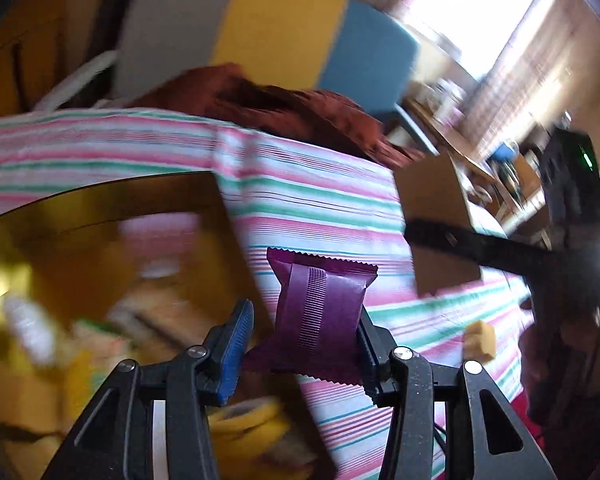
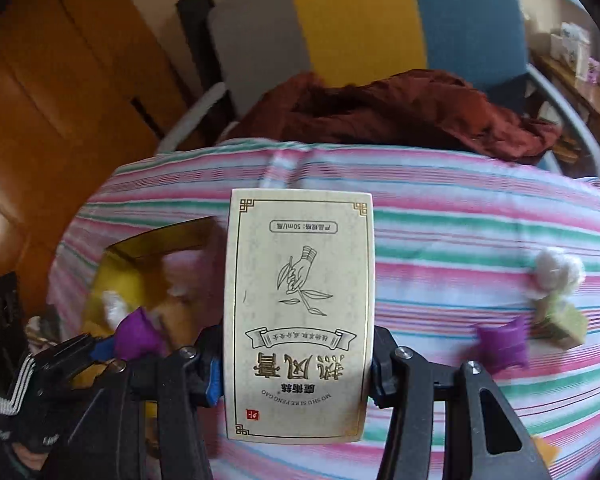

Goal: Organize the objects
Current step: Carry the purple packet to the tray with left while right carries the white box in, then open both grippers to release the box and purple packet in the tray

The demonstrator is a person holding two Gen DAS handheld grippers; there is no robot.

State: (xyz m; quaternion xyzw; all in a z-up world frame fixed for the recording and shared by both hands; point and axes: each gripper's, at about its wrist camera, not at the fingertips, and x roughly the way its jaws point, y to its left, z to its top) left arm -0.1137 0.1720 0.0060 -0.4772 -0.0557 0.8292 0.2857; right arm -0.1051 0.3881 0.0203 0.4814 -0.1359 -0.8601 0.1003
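In the left wrist view a purple snack packet (image 1: 320,316) sits between the fingers of my left gripper (image 1: 304,340); it rests against the right finger, with a gap to the blue-padded left finger (image 1: 236,344). A gold box (image 1: 112,280) holding several items lies below to the left. In the right wrist view my right gripper (image 2: 296,364) is shut on a cream carton with gold Chinese print (image 2: 298,316), held upright over the striped cloth (image 2: 460,240). The gold box (image 2: 140,252) and the left gripper with its purple packet (image 2: 134,334) show at left.
A second purple packet (image 2: 502,344), a white fluffy item (image 2: 558,274) and a green-beige block (image 2: 564,322) lie on the cloth at right. A dark red cloth (image 2: 400,112) and a grey-yellow-blue chair (image 2: 360,24) are behind. The right gripper and its carton (image 1: 440,216) show at right.
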